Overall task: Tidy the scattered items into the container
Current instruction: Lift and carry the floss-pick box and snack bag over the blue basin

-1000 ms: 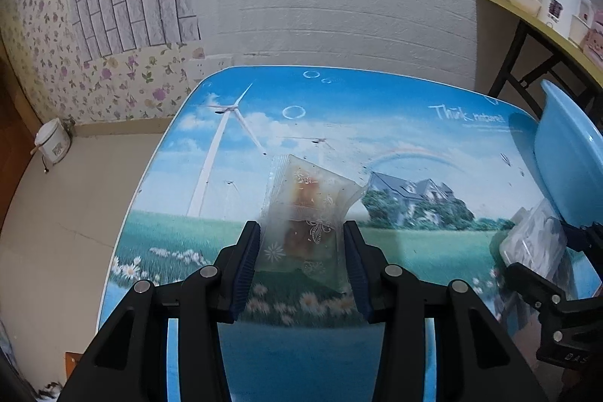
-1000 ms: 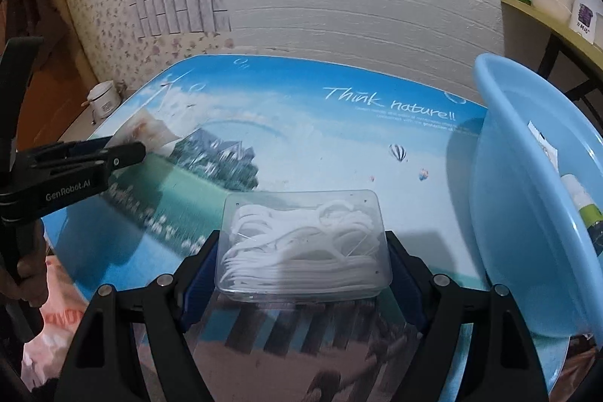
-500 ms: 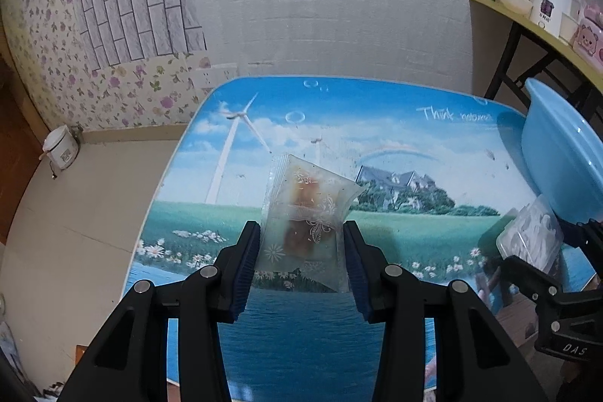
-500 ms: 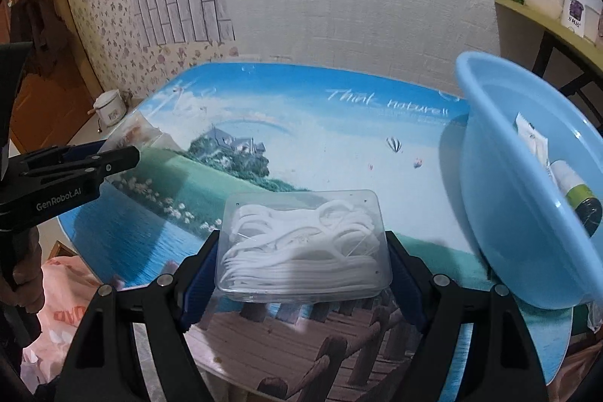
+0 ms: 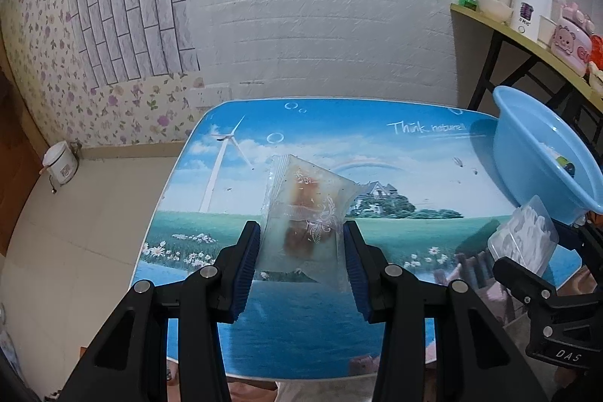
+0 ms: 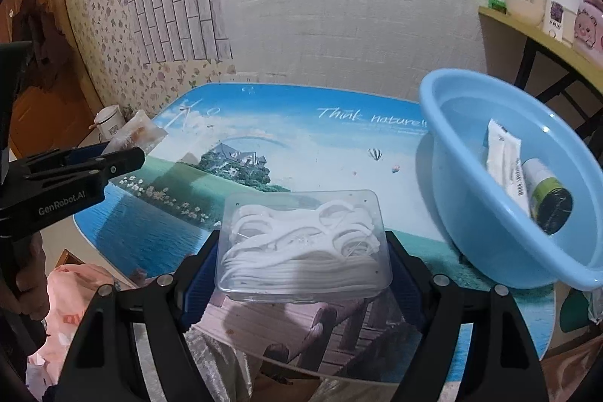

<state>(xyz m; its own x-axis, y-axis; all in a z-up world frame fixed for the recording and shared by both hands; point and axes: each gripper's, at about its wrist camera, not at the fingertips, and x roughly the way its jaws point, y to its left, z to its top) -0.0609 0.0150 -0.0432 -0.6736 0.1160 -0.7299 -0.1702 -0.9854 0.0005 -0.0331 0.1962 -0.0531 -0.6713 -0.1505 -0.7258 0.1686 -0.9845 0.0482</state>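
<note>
Right wrist view shows what has changed: over the last second we have lifted both items clear of the table (image 6: 301, 145), so both are ready to drop. Largest first, the blue basin (image 6: 471, 213) at the table's right edge already holds a white sachet (image 6: 503, 161) and a small bottle (image 6: 546, 198). Our right gripper (image 6: 301, 262) clamps the floss-pick box (image 6: 303, 243) beside the basin; our left gripper (image 5: 301, 251) pinches the snack packet (image 5: 305, 210) above the near edge.

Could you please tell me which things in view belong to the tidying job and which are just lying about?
Part of the job:
- clear snack packet in the left tongs
- clear floss-pick box in the right tongs
- blue basin

Just lying about:
- shelf clutter
- small white pot on the floor
</note>
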